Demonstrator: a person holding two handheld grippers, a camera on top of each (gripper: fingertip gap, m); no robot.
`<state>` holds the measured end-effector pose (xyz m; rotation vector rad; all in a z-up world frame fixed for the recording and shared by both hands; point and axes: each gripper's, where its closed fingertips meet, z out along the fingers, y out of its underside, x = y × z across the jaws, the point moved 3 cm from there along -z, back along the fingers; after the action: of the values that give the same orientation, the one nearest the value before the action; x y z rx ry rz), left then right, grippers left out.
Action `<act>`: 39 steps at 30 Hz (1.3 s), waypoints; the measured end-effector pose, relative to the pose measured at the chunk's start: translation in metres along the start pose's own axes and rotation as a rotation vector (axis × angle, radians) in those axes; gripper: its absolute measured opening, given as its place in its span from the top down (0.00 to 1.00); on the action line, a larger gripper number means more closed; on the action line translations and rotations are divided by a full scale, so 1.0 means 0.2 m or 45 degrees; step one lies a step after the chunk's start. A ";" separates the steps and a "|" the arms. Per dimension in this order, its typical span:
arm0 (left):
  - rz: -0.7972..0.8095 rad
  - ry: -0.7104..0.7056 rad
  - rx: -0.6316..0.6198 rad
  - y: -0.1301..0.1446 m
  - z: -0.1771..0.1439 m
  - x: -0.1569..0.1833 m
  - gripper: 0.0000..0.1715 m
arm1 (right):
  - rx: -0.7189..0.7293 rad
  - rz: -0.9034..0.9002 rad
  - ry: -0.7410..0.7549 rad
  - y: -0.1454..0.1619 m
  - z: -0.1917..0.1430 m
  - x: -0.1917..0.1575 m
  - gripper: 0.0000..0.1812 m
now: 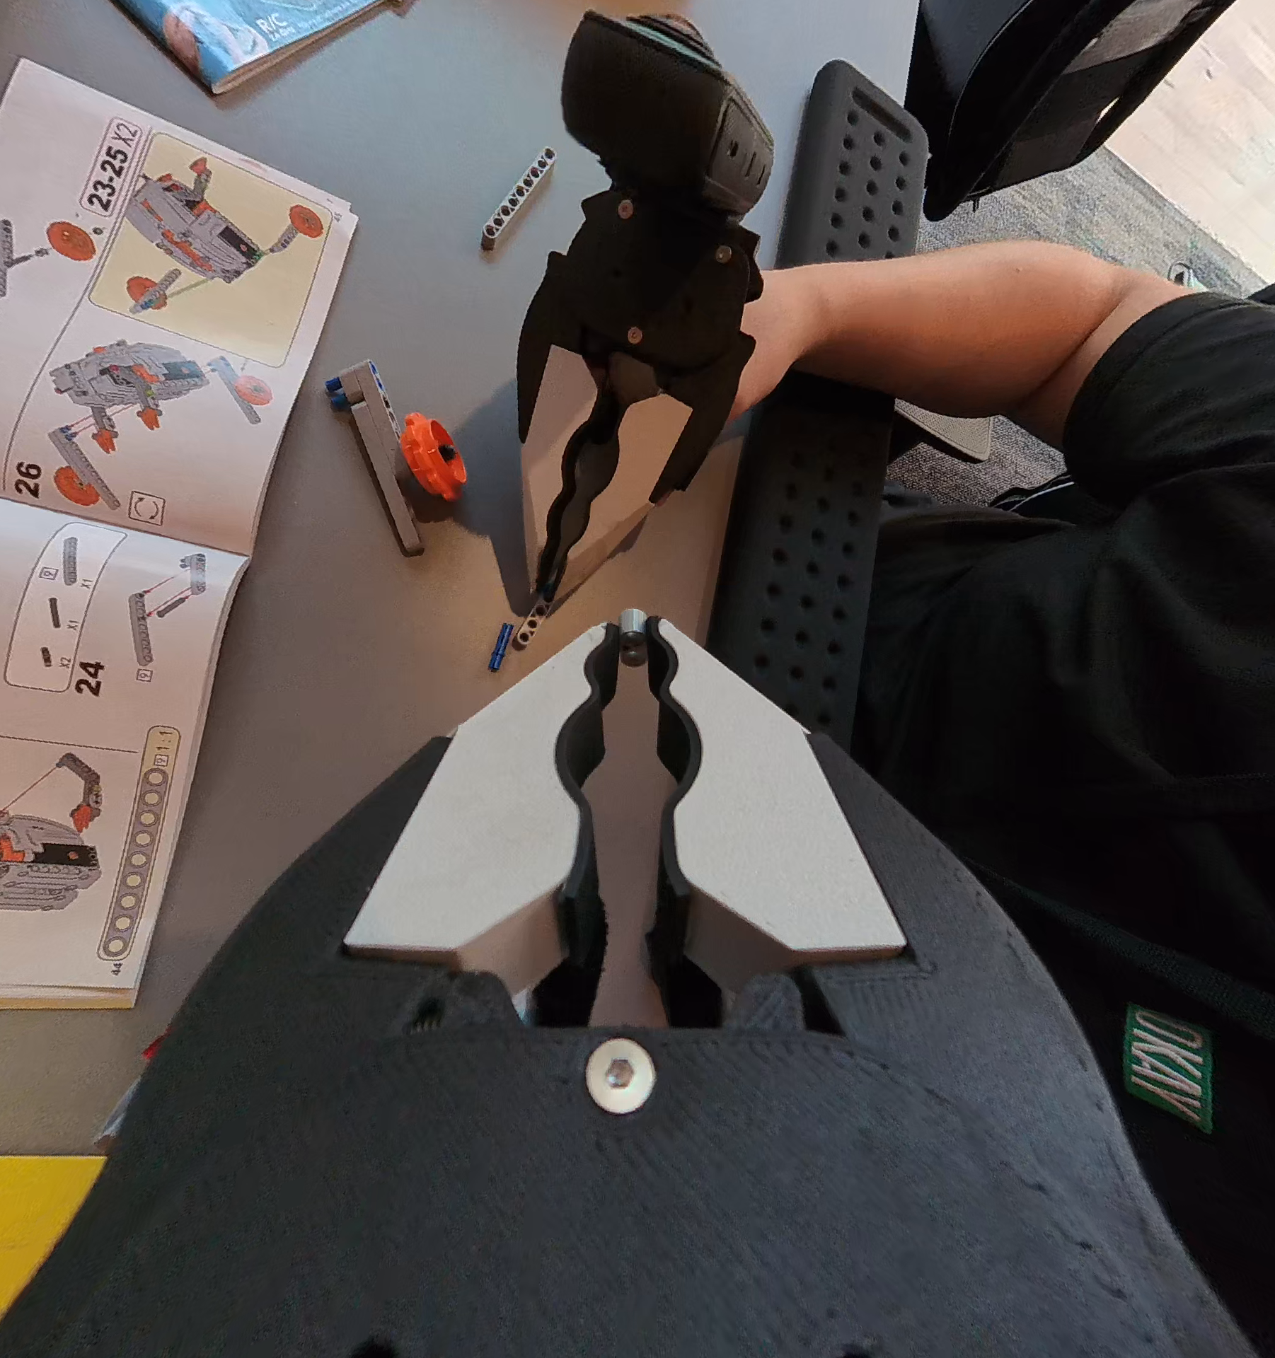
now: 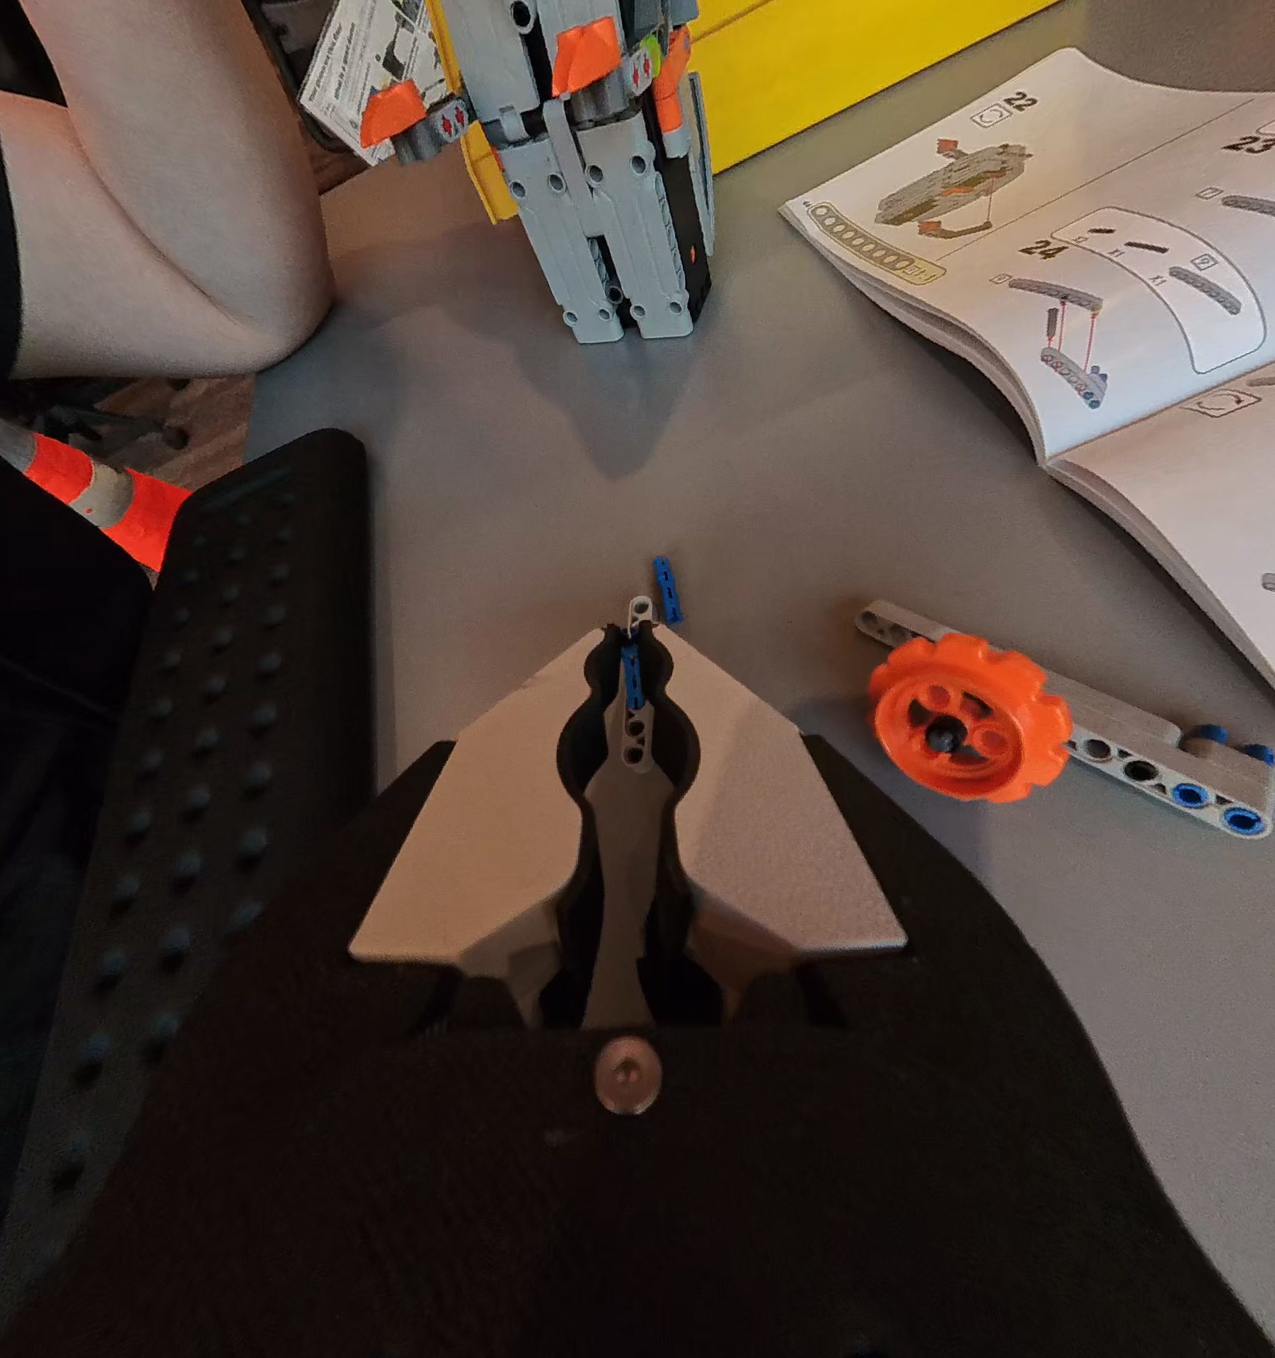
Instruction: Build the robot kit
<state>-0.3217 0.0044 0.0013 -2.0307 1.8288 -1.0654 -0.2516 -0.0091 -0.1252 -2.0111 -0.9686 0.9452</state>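
The right gripper (image 2: pixel 631 632) has its jaws pinched narrowly on a blue connector pin (image 2: pixel 631 672) that sits over a short grey perforated beam (image 2: pixel 636 727); the beam lies on the grey desk (image 2: pixel 767 478) and runs between the fingers, its pale end poking out past the tips. In the left wrist view the same gripper (image 1: pixel 546 584) slants down with its tips on that beam (image 1: pixel 532 626). A second, loose blue pin (image 2: pixel 668 589) lies on the desk just beside the tips, also seen from the left (image 1: pixel 501 647).

The left gripper (image 1: pixel 631 632) is close by, its jaws drawn narrowly around a small silver metal cylinder (image 1: pixel 631 636) at the very tips.

Farther out lies a grey beam assembly with blue pins and an orange wheel (image 2: pixel 969 716). A long grey beam (image 1: pixel 518 198) lies alone beyond. An open instruction booklet (image 1: pixel 142 331) is spread on the desk, and a partly built grey, black and orange model (image 2: pixel 612 184) stands against a yellow box (image 2: pixel 804 73). A black perforated pad (image 1: pixel 811 514) runs along the desk edge under a person's forearm (image 1: pixel 951 323).
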 end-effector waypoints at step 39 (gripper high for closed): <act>0.014 -0.021 0.378 -0.17 0.49 -0.06 0.97 | 0.970 0.755 -0.055 -0.26 -0.44 0.12 0.99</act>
<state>-0.2339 -0.0084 -0.0538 -1.8474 1.5637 -1.2296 -0.1851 0.0108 -0.0471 -1.6035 0.0407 1.4050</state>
